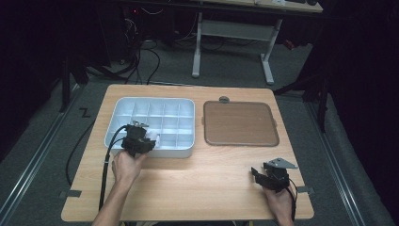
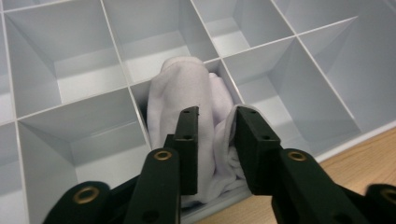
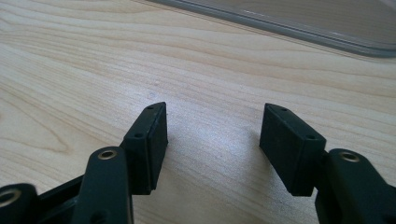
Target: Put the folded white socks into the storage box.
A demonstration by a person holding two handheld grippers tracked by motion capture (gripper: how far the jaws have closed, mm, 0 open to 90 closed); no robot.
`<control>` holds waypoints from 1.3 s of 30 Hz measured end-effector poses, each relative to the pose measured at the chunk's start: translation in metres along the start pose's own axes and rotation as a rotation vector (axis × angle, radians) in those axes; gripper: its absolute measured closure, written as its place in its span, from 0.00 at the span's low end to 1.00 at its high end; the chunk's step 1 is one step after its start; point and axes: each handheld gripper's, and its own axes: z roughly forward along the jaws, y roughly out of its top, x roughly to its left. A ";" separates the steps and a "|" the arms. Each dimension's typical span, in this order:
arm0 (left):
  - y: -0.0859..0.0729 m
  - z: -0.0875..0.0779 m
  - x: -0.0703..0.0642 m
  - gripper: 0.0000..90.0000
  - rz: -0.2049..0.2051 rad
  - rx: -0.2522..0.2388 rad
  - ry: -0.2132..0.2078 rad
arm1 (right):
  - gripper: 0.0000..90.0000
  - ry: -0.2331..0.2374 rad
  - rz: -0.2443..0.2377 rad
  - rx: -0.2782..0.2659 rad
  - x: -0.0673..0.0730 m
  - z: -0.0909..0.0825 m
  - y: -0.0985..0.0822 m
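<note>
**Left tongs pinch a rolled white cloth in the divider tray; right tongs idle with jaws apart**

The left gripper (image 2: 212, 140) has its two black jaws closed on a fold of the rolled white cloth (image 2: 187, 98), which stands in a near-row compartment of the pale grey divider tray (image 1: 186, 106), toward its left end. The right gripper (image 3: 212, 140) rests over bare tabletop near the front right corner, its jaws spread wide with nothing between them.

What could go wrong, as I judge it: the jaws hold only a fold at one side of the bundle, so a lift might unroll the cloth or let it slip free. The thin partition walls stand close on either side; a jaw dragged sideways could catch one and shift the light tray across the smooth wooden table (image 1: 197, 179). Loose fabric may also snag on a wall edge.

The cloth looks soft, matte and knitted, bunched into a rounded hump. The tray seems rigid moulded plastic with square cells and sloped walls. Beside it lies a flat brown lid (image 1: 240, 123) with rounded corners.
</note>
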 end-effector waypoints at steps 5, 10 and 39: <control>-0.005 0.008 -0.001 0.92 0.020 0.013 0.016 | 0.47 0.001 0.000 0.000 0.000 0.000 0.000; -0.009 0.014 0.000 0.97 0.015 0.028 0.021 | 0.47 0.002 -0.004 -0.001 0.000 0.000 0.000; 0.004 -0.012 0.003 0.73 -0.058 -0.067 -0.064 | 0.47 0.002 -0.004 0.000 0.000 0.000 0.000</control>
